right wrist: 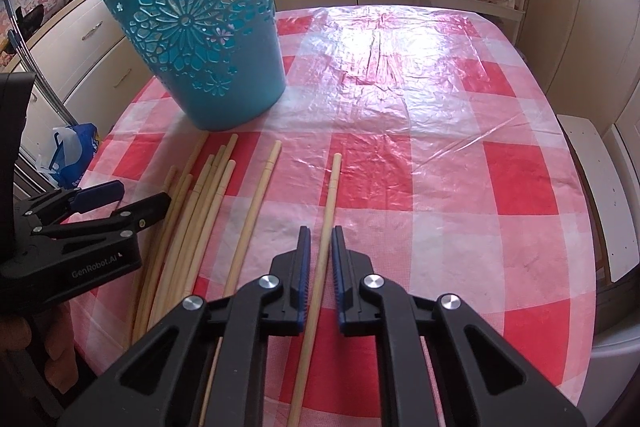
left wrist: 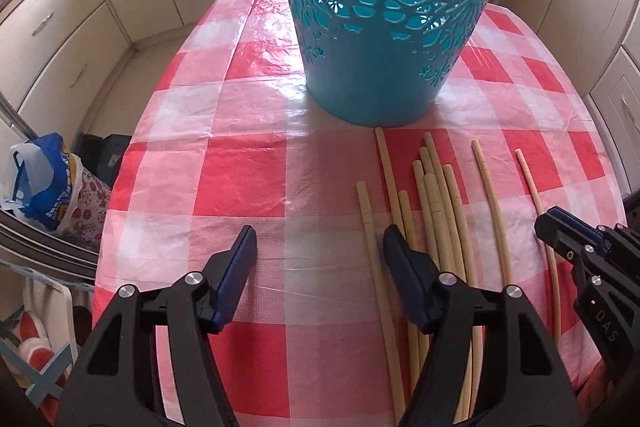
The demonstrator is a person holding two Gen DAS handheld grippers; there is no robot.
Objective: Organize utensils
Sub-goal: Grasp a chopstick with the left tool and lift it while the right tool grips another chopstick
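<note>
Nearly everything was left to do: the chopsticks [left wrist: 436,211] all lay on the checked tablecloth [right wrist: 440,155] just in front of the blue basket [right wrist: 200,39], none visibly inside it. The right gripper [right wrist: 320,251] was clenched on the lone chopstick [right wrist: 330,195] farthest to the basket's right. The left gripper [left wrist: 316,247] stood partly open over the leftmost sticks, with only bare cloth showing between its jaws, gripping nothing.

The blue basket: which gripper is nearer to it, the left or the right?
Left, slightly. The left gripper hovers open just before the blue basket, beside the chopstick bundle; the right gripper, shut on one chopstick, sits farther right.
</note>
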